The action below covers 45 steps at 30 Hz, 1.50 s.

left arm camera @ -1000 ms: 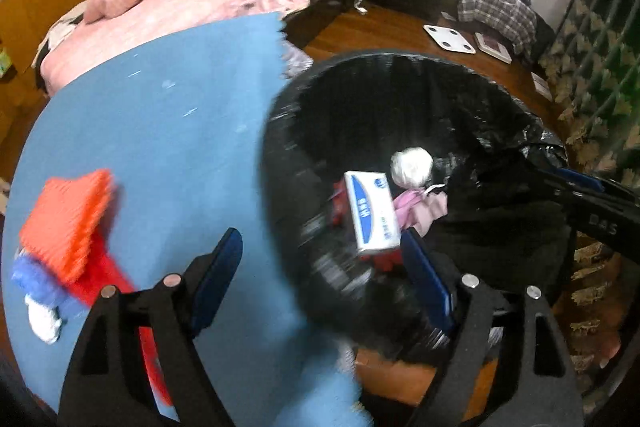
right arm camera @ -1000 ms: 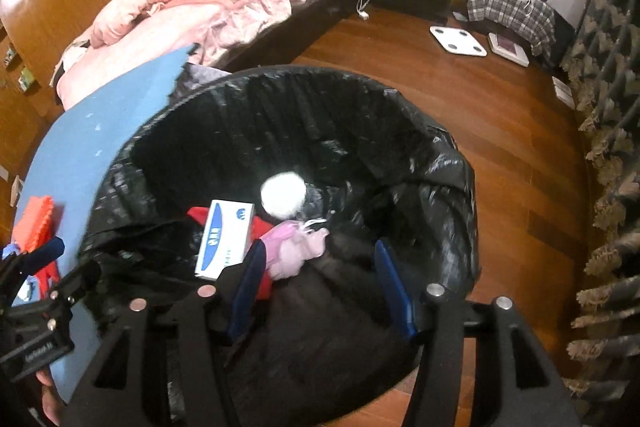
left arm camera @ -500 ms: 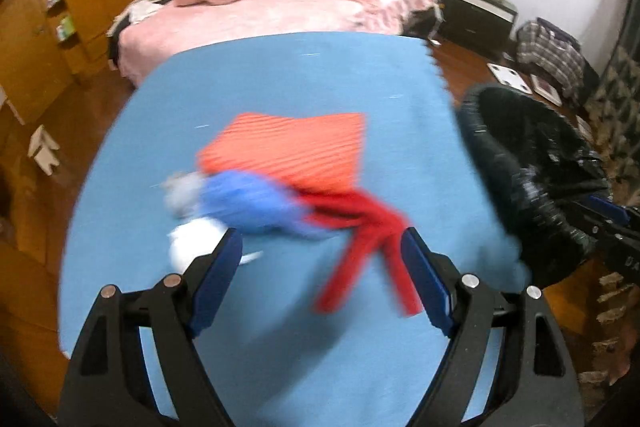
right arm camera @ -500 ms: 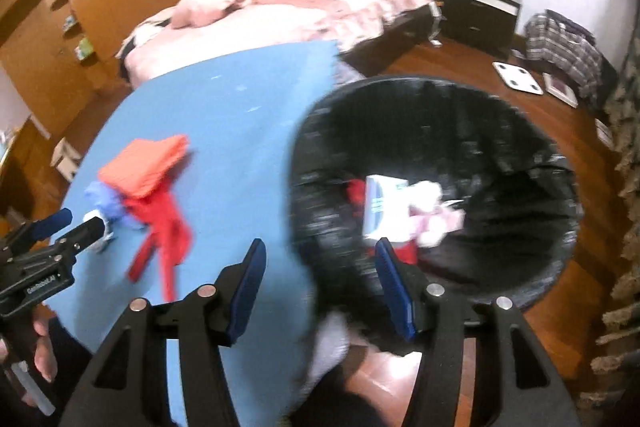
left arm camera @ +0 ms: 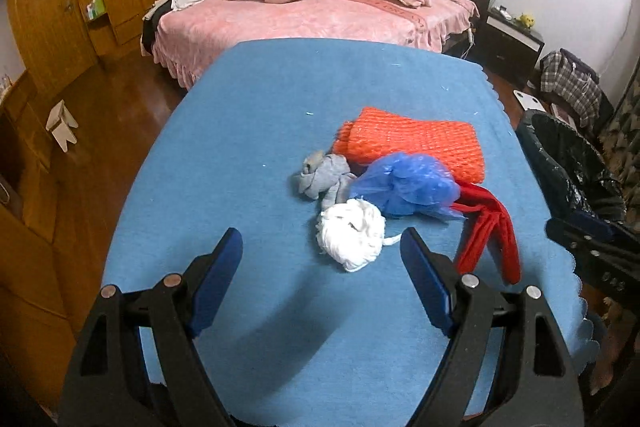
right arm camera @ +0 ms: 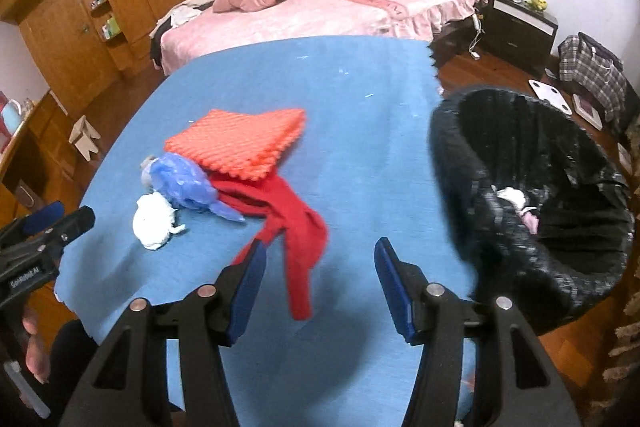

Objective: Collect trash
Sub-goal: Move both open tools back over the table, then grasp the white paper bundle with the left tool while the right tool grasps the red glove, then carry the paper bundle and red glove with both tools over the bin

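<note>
Both grippers hang over a blue-covered tabletop (left arm camera: 260, 115), angled steeply down at it. Left gripper (left arm camera: 321, 259) has its jaws spread wide with nothing between the pads; the white crumpled wad (left arm camera: 352, 239) lies just ahead of its fingertips, nearer the right-hand one, not touched. Right gripper (right arm camera: 320, 267) stands about half open and also empty, with the tail of a red cloth strip (right arm camera: 296, 227) lying on the cover between its fingertips, apart from both pads.

The rest of the trash sits in one cluster toward the tabletop's right side in the left view: an orange ribbed foam pad (left arm camera: 412, 143), a crumpled blue plastic bag (left arm camera: 408, 183) overlapping its near edge, and a small grey rag (left arm camera: 324, 177) touching the bag's left. From the right wrist the rag is almost wholly hidden behind the bag.

A black-lined trash bin (right arm camera: 532, 195) stands just off the tabletop's right edge. Its rim is smeared by blur, and only a white scrap and something pink can be made out inside; the left view cuts most of it off at the frame's edge.

At the lower left of the right view, part of a person's hand (right arm camera: 34, 343) shows on the left gripper's handle, mostly cut off. A pink bed (left arm camera: 320, 15) lies beyond the tabletop's far edge.
</note>
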{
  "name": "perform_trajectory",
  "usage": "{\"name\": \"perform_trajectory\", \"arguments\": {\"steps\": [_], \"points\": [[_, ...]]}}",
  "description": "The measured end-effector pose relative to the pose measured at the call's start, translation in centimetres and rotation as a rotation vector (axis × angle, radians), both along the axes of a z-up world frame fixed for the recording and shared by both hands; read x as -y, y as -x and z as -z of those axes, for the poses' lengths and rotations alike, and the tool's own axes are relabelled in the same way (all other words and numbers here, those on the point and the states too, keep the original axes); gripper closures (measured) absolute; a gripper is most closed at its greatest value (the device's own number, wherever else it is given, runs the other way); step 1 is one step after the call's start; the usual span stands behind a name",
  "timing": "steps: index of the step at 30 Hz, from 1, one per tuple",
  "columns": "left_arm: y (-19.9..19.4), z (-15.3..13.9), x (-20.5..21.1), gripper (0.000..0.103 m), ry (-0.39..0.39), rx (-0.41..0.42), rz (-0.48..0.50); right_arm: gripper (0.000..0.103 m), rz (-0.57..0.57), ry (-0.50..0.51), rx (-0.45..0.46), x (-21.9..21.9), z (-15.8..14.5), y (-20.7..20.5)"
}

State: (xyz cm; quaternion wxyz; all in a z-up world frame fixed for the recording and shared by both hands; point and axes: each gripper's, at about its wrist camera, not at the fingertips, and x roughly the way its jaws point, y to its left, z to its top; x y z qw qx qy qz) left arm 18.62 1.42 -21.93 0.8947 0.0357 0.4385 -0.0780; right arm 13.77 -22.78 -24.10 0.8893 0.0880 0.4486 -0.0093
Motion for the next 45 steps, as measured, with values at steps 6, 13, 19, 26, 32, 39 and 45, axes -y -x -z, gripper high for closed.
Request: {"name": "perform_trajectory", "arguments": {"steps": [6, 13, 19, 26, 32, 39, 45], "points": [[-1.0, 2.2, 0.2, 0.024, 0.005, -0.032, 0.028, 0.048, -0.001, 0.014, -0.017, -1.7, 1.4, -1.4], [-2.6, 5.0, 0.7, 0.025, 0.005, -0.078, 0.045, 0.048, 0.002, 0.02, -0.034, -2.0, 2.7, -3.1], [-3.8, 7.4, 1.6, 0.025, -0.002, -0.118, 0.076, 0.048, 0.003, 0.017, -0.058, -1.7, 3.9, -4.4], [-4.5, 8.8, 1.8, 0.055, 0.009, -0.153, 0.094, 0.065, -0.018, 0.016, -0.092, -2.3, 5.3, -5.3], [-4.1, 8.2, 1.6, 0.07, 0.029, -0.153, 0.097, 0.085, -0.037, 0.005, -0.106, -2.6, 5.7, -5.0], [-3.1, 6.7, 1.0, 0.071, 0.031, -0.136, 0.052, 0.094, -0.051, -0.018, -0.099, -2.5, 5.0, -4.5], [-2.3, 4.6, 1.1, 0.071, 0.023, -0.104, 0.038, 0.094, -0.058, -0.021, -0.074, -2.2, 3.4, -3.7]]}}
